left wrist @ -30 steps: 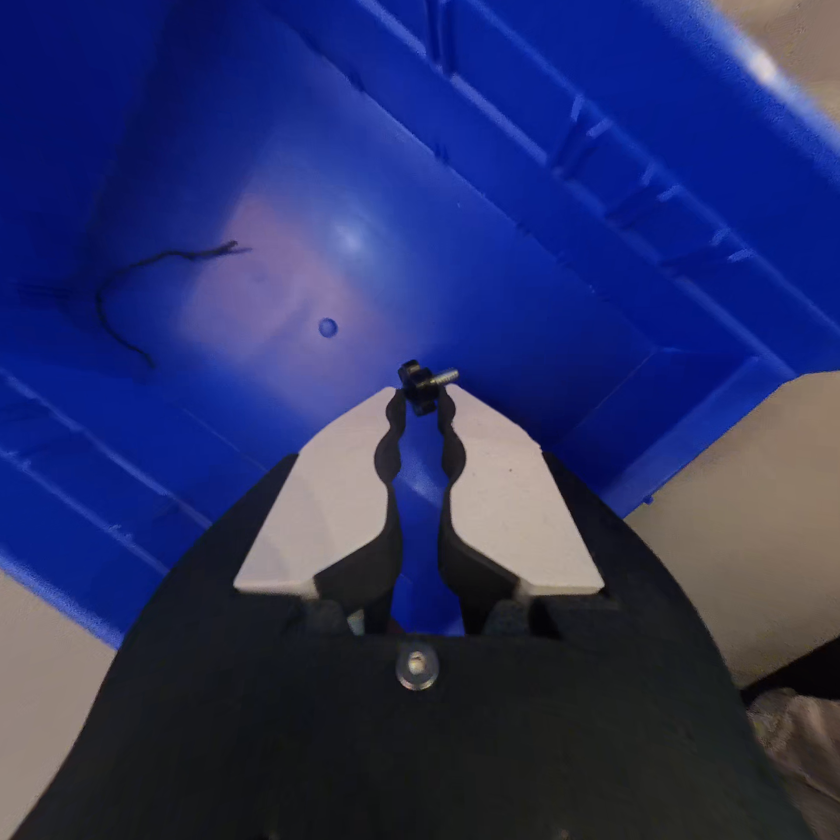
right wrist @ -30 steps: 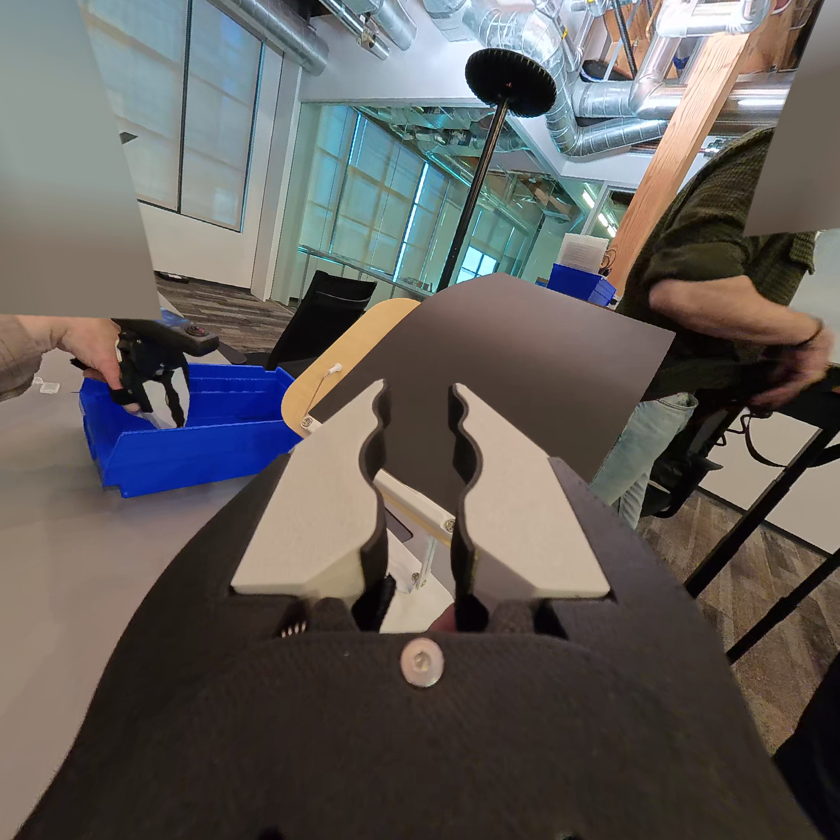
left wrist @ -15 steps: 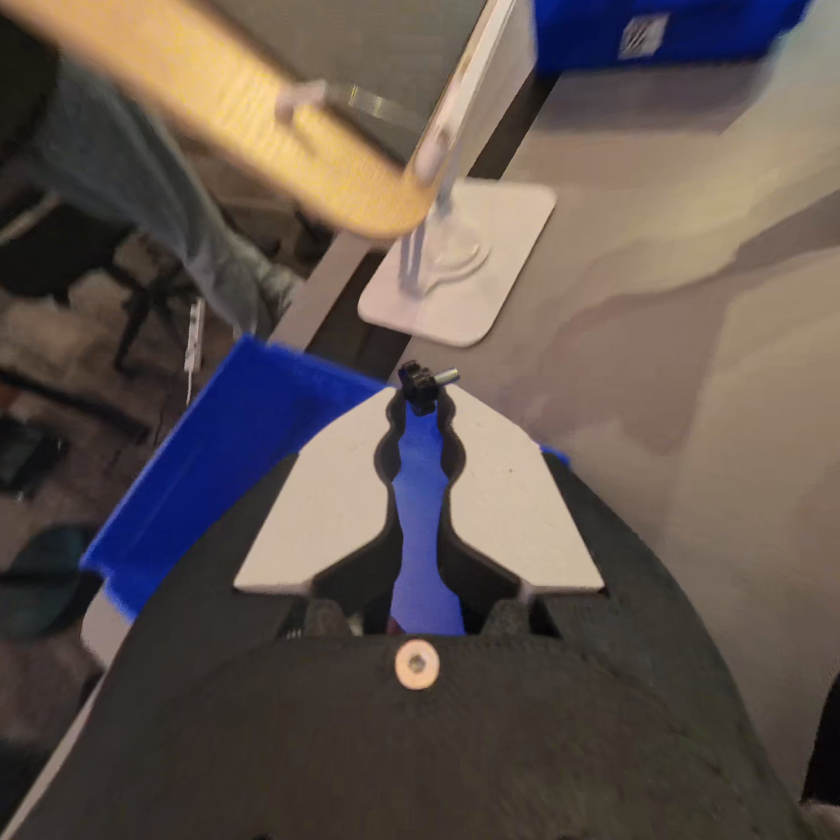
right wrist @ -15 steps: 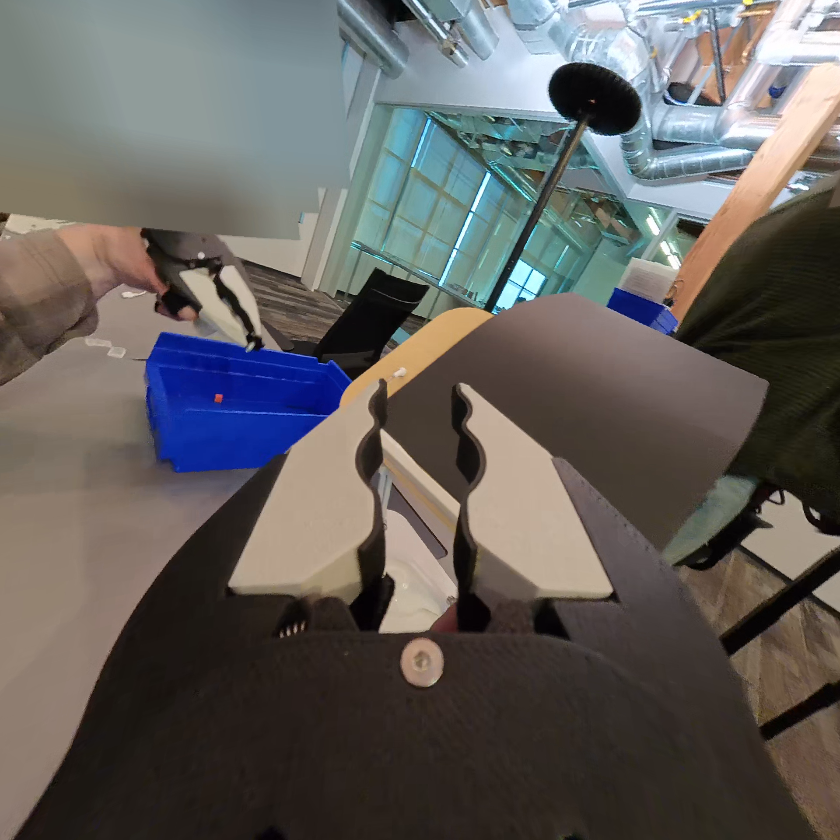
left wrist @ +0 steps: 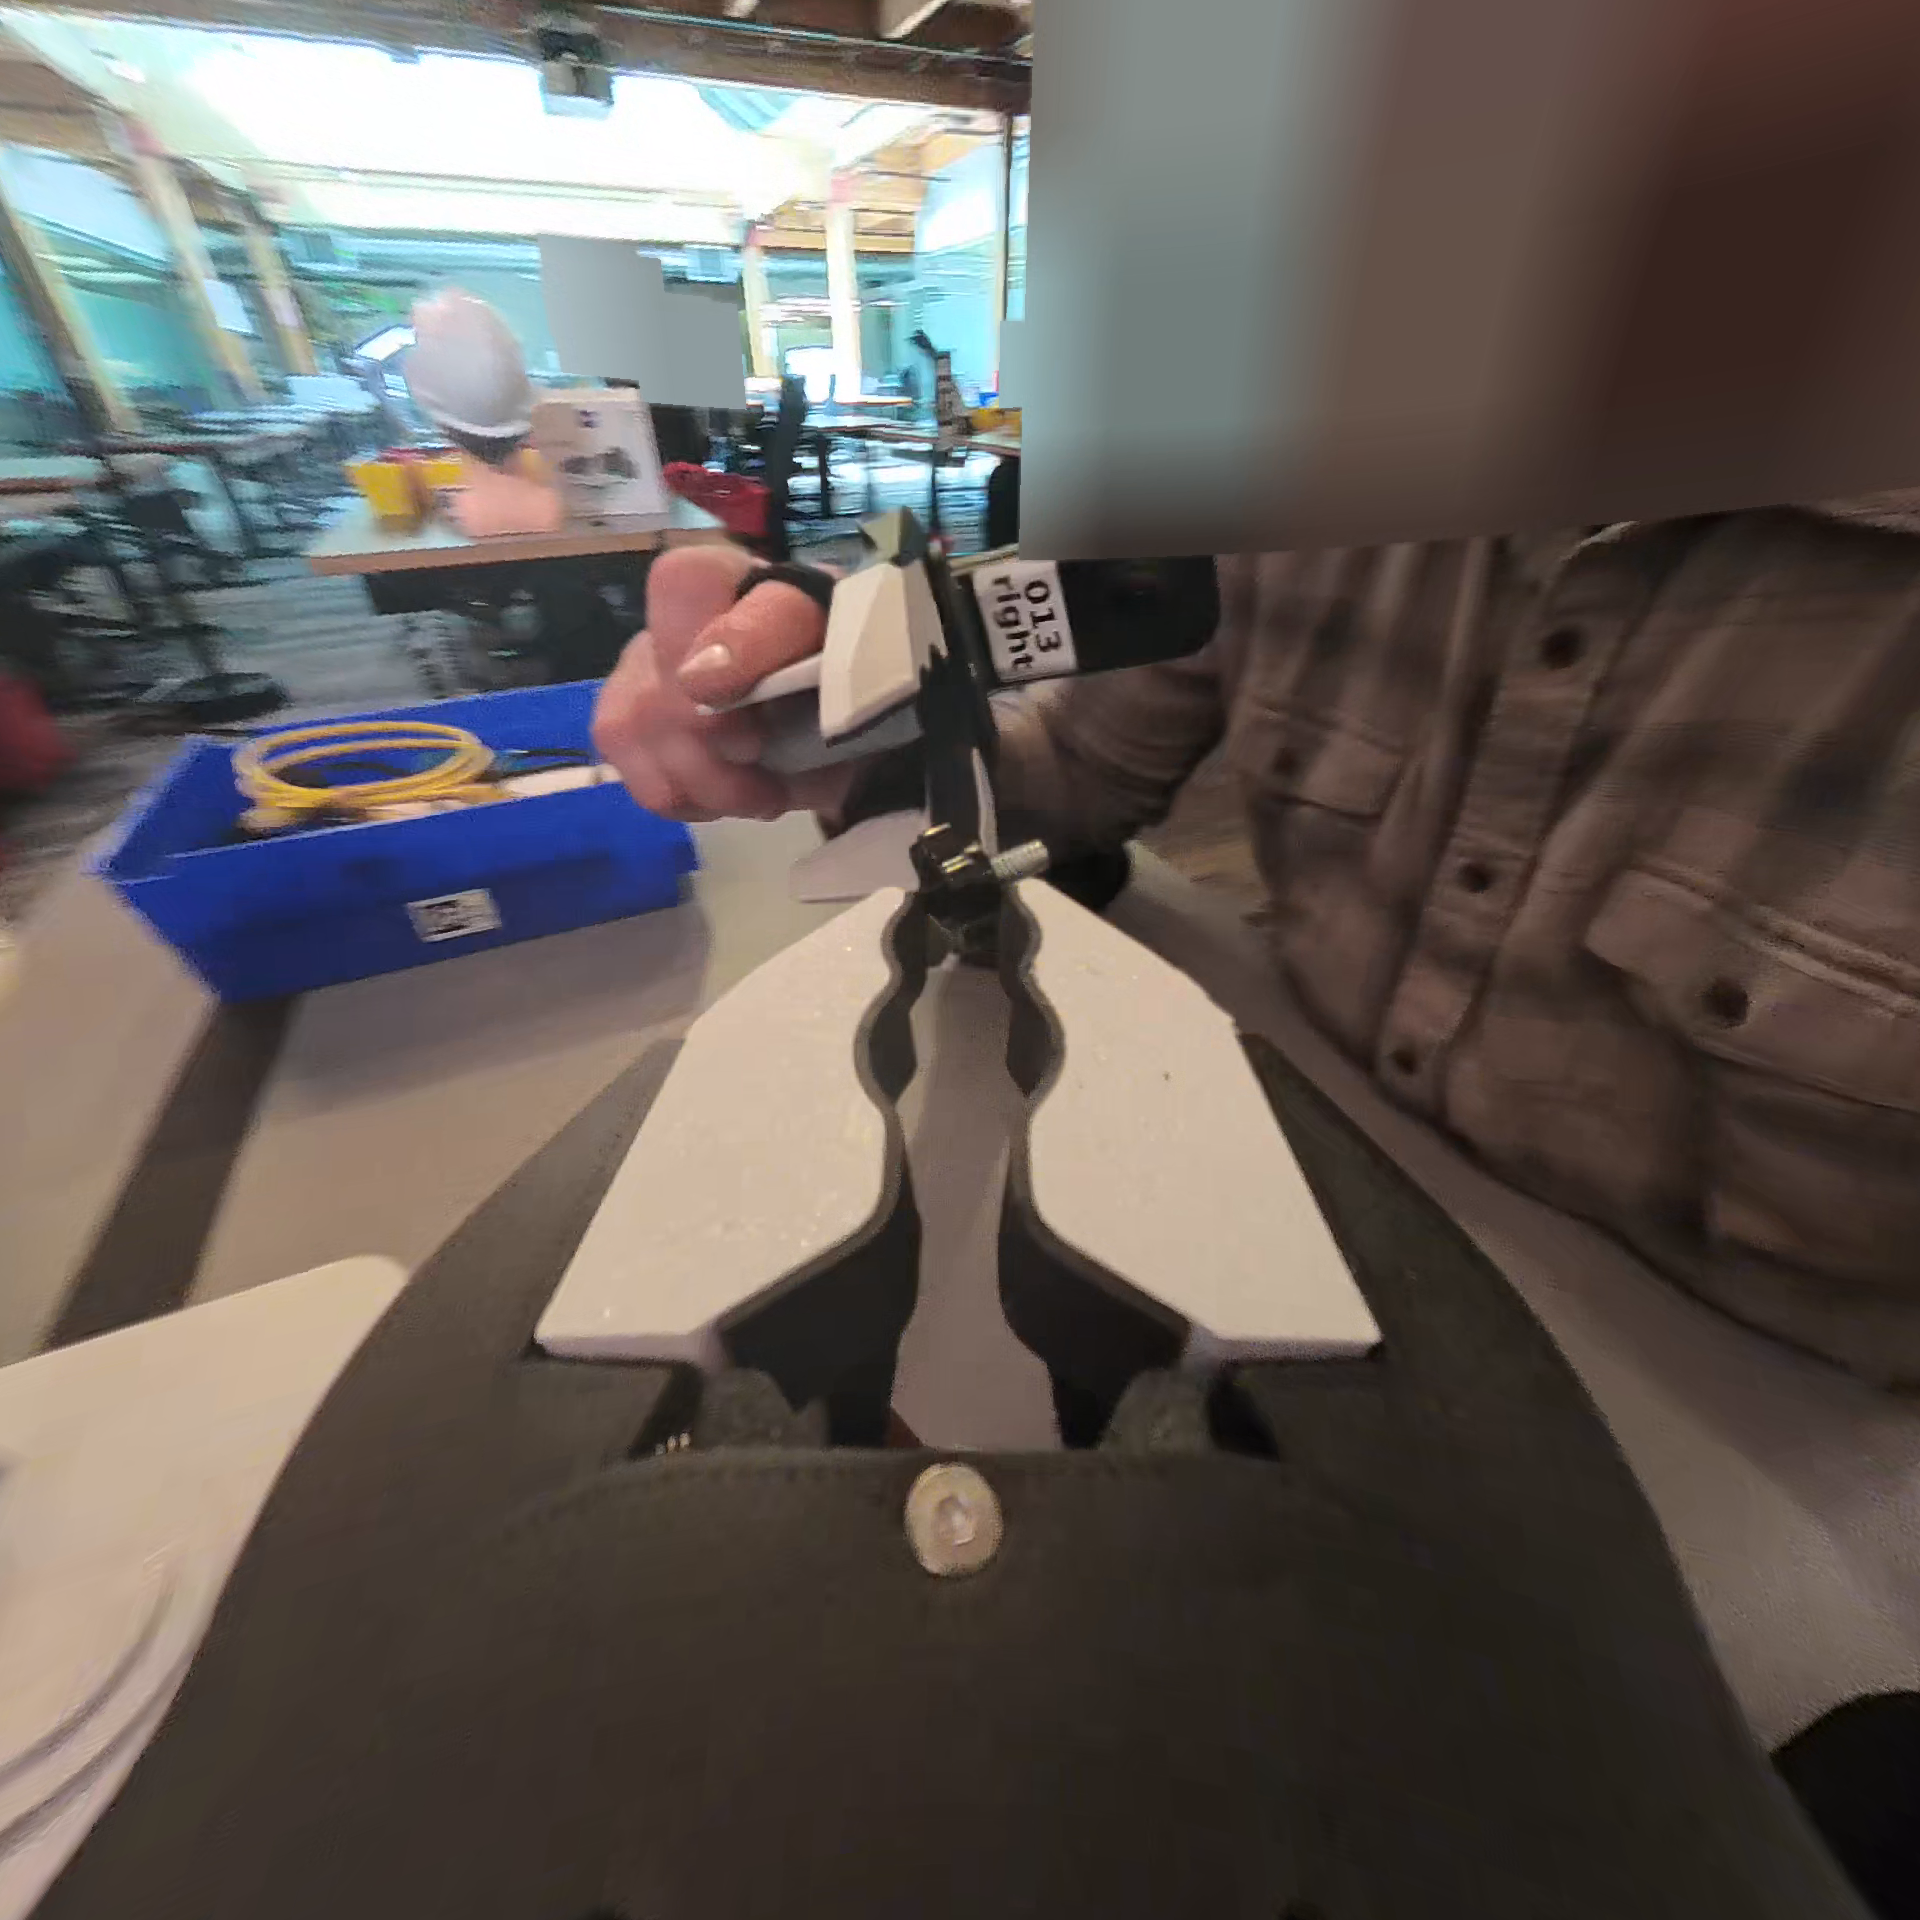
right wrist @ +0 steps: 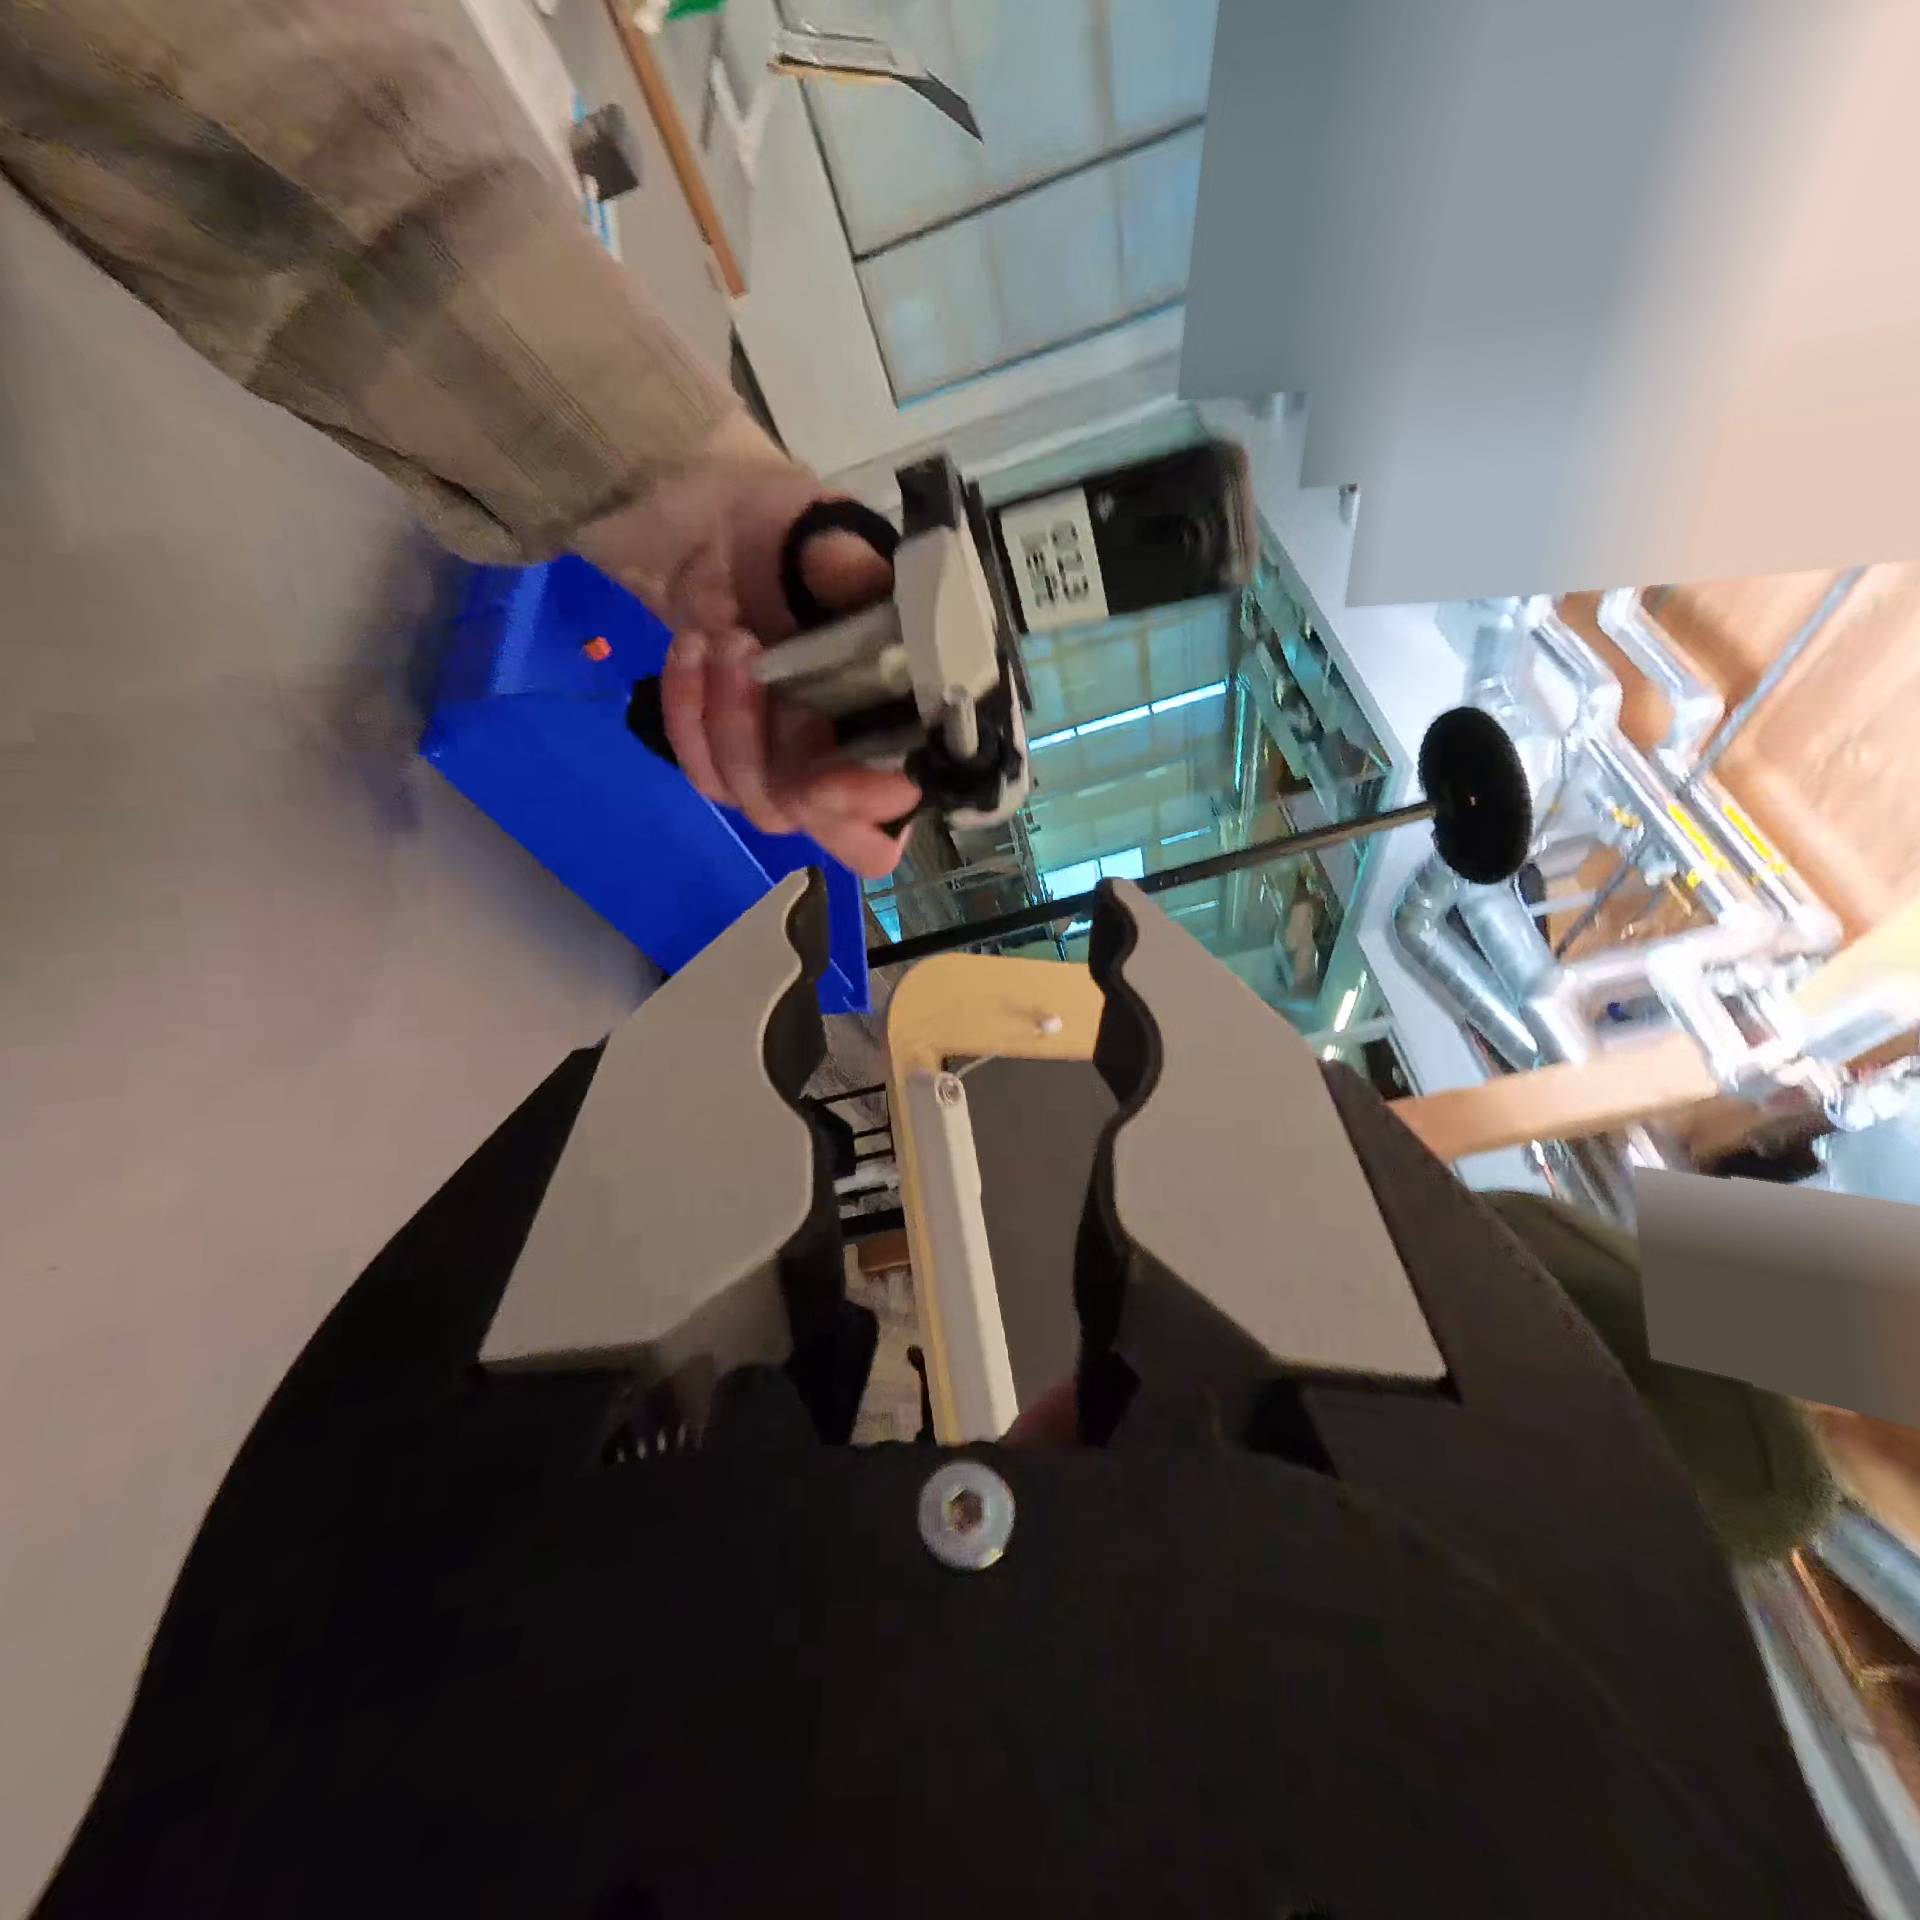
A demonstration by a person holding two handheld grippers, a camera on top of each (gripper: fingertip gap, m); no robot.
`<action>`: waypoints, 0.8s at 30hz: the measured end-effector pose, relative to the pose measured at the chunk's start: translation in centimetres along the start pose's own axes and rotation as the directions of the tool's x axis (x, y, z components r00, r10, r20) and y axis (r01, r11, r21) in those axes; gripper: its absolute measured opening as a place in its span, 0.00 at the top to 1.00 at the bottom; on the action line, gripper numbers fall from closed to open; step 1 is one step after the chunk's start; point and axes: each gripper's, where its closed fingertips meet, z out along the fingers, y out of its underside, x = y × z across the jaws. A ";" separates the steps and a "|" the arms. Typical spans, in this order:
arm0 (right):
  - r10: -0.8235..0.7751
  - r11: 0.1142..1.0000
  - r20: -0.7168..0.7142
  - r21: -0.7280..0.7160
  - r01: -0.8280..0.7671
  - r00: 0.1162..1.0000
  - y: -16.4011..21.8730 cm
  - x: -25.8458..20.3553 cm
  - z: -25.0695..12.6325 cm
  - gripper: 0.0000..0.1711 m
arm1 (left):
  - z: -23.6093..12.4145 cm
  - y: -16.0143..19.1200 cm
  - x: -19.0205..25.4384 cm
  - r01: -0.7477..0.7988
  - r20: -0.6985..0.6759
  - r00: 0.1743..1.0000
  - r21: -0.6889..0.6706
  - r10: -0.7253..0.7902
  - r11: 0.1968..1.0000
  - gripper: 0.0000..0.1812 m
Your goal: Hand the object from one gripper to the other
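Note:
My left gripper (left wrist: 964,914) is shut on a small black knob screw (left wrist: 951,871) at its fingertips; the silver threaded stud (left wrist: 1020,860) sticks out to the right. It holds the screw in the air above the grey table (left wrist: 468,1091). My right gripper (left wrist: 914,769), held in a hand, faces it just beyond the screw. In the right wrist view my right gripper (right wrist: 956,904) is open and empty. The left gripper (right wrist: 966,769) with the black screw (right wrist: 961,777) is a short way ahead of its fingertips, apart from them.
A blue bin (left wrist: 395,862) with a yellow cable coil (left wrist: 353,758) stands on the table at the left. Another blue bin (right wrist: 582,769) lies behind the left hand. A person's plaid shirt (left wrist: 1558,883) is close on the right. A white flat base (left wrist: 156,1455) lies at the lower left. The tips of both grippers are at nearly the same place.
My left gripper lifted the screw out of the blue bin and swung round to face the right gripper, grasp unchanged. My right gripper opened wider, rolled sideways and turned toward the left one.

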 end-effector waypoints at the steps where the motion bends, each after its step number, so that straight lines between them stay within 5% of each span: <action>1: -0.019 1.000 0.018 0.011 0.018 1.000 -0.4 -0.5 0.0 0.73 | 0.7 0.5 0.2 0.016 -0.040 0.999 0.005 -0.016 1.000 0.93; 17: -0.076 0.996 0.044 0.039 0.075 0.996 -1.7 -2.2 0.5 0.86 | 3.3 2.0 1.3 0.145 -0.218 0.967 0.059 -0.129 0.988 0.93; 21: 0.070 0.997 0.021 0.013 -0.070 0.997 -0.5 -1.0 0.5 0.87 | 3.1 1.2 0.0 0.125 -0.124 0.986 0.093 -0.113 0.988 0.90; 24: 0.271 0.963 0.002 -0.005 -0.271 0.963 1.4 0.4 0.3 0.87 | 2.2 0.1 -2.9 0.043 0.098 0.994 0.120 -0.054 0.992 0.82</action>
